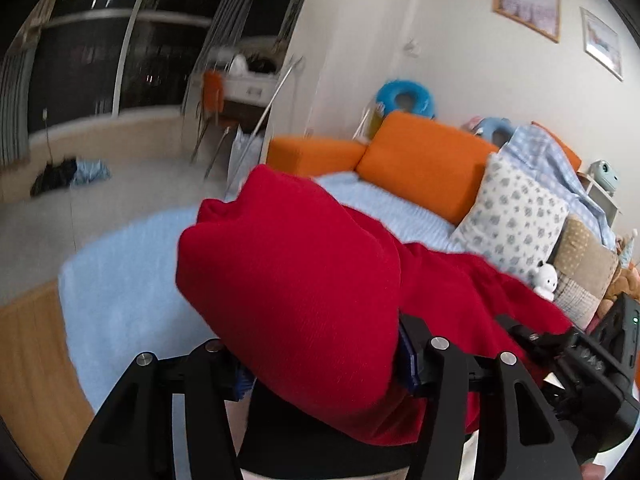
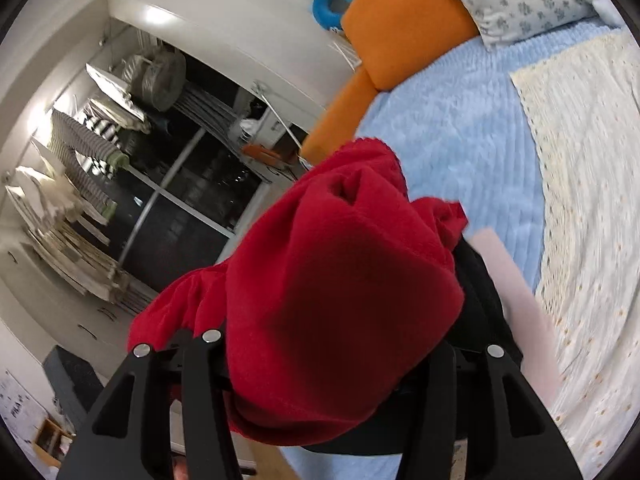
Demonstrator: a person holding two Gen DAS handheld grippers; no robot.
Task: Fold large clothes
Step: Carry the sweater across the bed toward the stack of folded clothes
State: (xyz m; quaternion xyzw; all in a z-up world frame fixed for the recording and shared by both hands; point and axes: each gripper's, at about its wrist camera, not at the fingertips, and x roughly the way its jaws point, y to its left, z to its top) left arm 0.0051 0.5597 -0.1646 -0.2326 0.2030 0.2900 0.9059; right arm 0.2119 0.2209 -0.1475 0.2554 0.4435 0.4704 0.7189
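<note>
A large red knit garment [image 1: 304, 288] is bunched over my left gripper [image 1: 320, 364] and hides its fingertips; the cloth trails right toward the other gripper's black body [image 1: 600, 360]. The left gripper holds it lifted above the light blue bed cover [image 1: 120, 280]. In the right wrist view the same red garment [image 2: 340, 288] is draped over my right gripper [image 2: 352, 360], fingertips hidden, above the blue cover [image 2: 460, 128].
Orange cushions [image 1: 424, 160] and patterned pillows [image 1: 512, 216] line the bed's far side, with a small white toy [image 1: 546, 278]. A cream blanket [image 2: 592, 200] covers the bed's right part. A dark window and hanging clothes [image 2: 88, 152] lie to the left.
</note>
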